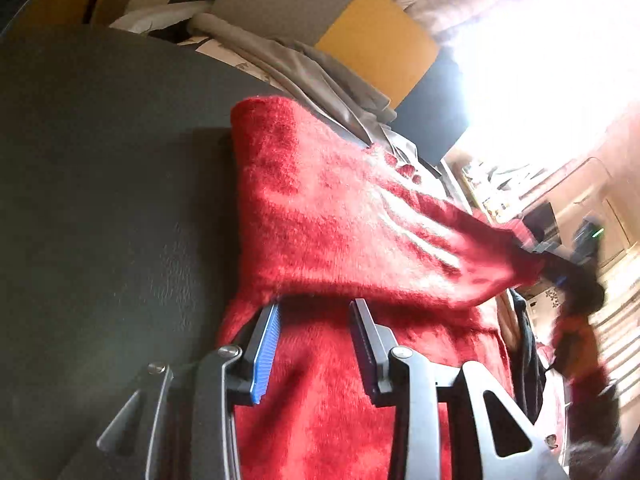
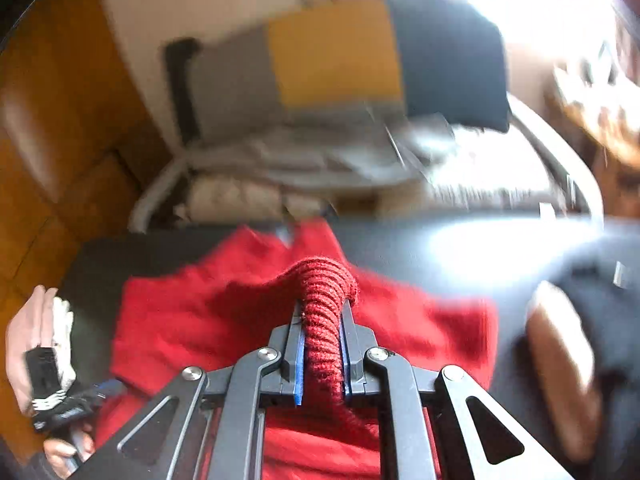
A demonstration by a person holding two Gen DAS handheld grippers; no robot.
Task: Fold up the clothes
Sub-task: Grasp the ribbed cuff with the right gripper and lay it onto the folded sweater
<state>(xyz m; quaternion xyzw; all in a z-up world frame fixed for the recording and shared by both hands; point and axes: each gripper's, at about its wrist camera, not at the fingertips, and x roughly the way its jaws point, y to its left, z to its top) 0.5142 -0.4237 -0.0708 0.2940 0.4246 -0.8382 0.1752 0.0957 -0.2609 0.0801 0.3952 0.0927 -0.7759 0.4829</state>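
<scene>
A fuzzy red sweater (image 1: pixel 332 216) lies on a dark table (image 1: pixel 100 200); it also shows in the right wrist view (image 2: pixel 192 320). My left gripper (image 1: pixel 316 312) is open, its fingers resting over the sweater's body below a folded-over sleeve. My right gripper (image 2: pixel 322 340) is shut on the sweater's ribbed cuff (image 2: pixel 324 304) and holds the sleeve stretched above the body. In the left wrist view the right gripper (image 1: pixel 560 268) shows at the sleeve's far end, blurred.
Grey and white folded clothes (image 2: pixel 304 160) are piled behind the table with a grey, yellow and navy cushion (image 2: pixel 336 52). A dark garment (image 2: pixel 600 300) lies at the table's right. Wooden floor (image 2: pixel 48 120) is to the left. Bright window glare (image 1: pixel 540 60) fills the upper right.
</scene>
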